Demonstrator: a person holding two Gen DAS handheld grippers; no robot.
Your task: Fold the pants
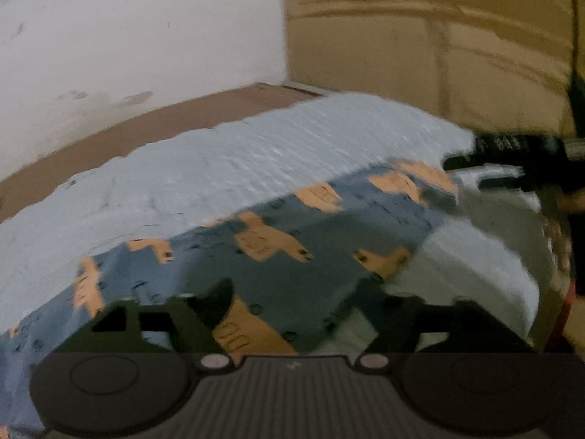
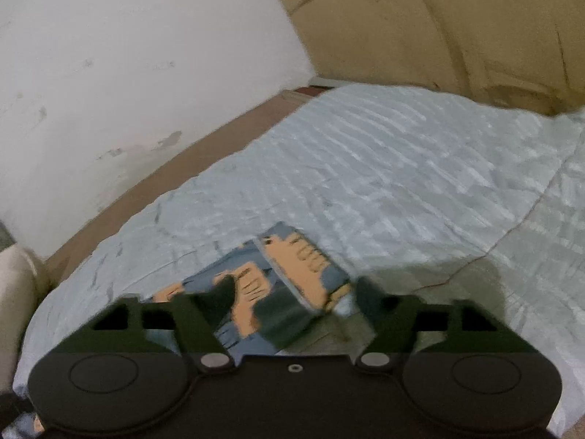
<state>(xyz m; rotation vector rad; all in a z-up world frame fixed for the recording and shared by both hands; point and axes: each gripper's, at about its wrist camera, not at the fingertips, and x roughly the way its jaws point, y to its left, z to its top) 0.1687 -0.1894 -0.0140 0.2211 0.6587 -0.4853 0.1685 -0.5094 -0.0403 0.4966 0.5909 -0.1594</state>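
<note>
The pants (image 1: pixel 278 241) are blue-grey with orange animal prints and lie on a pale blue bed cover (image 1: pixel 219 168). In the left wrist view they stretch from lower left to upper right. My left gripper (image 1: pixel 296 292) is open, its fingers spread over the near edge of the fabric. In the right wrist view a folded-over end of the pants (image 2: pixel 292 278) sits between the fingers of my right gripper (image 2: pixel 296 292), which is open just above it. The right gripper's body (image 1: pixel 504 153) shows at the far right of the left view, by the other end of the pants.
The bed cover (image 2: pixel 384 168) fills most of both views. A brown bed frame edge (image 2: pixel 204 153) runs along a white wall (image 2: pixel 128 73) on the left. A tan wardrobe (image 2: pixel 457 29) stands behind. A beige cushion (image 2: pixel 18 285) is at the far left.
</note>
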